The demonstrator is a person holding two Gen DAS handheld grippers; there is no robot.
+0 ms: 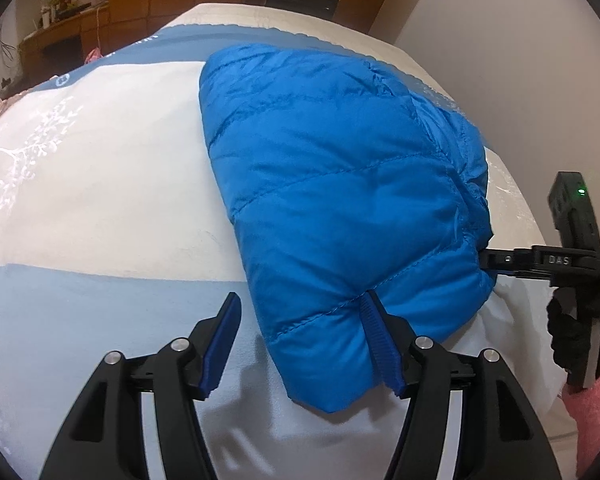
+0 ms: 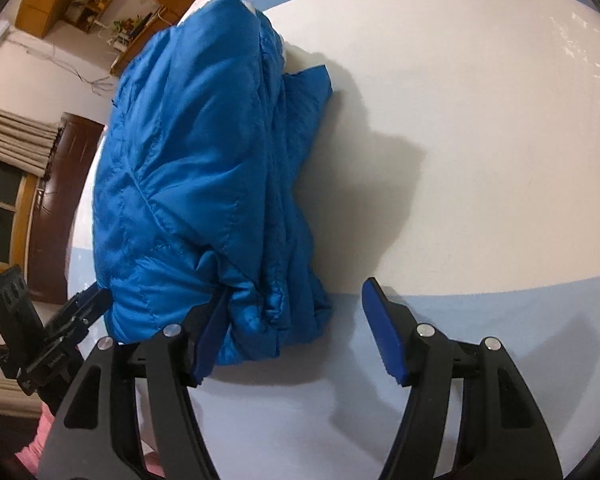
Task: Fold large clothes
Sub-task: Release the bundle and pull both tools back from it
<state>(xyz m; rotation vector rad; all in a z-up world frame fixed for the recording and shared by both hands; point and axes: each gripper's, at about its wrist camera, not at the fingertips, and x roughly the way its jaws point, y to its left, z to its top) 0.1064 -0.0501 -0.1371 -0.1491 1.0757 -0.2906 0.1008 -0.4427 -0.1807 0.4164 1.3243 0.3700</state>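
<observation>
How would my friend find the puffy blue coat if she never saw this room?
Look at the big bed with the white and pale blue cover. On it, near its edge, lies a folded bundle, the puffy jacket. It is bright blue, shiny and quilted with stitched lines, the only bulky thing on the flat cover.

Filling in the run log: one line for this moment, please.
jacket: folded bundle on bed | left gripper: open, one finger against jacket | right gripper: open, one finger against jacket | nothing held
</observation>
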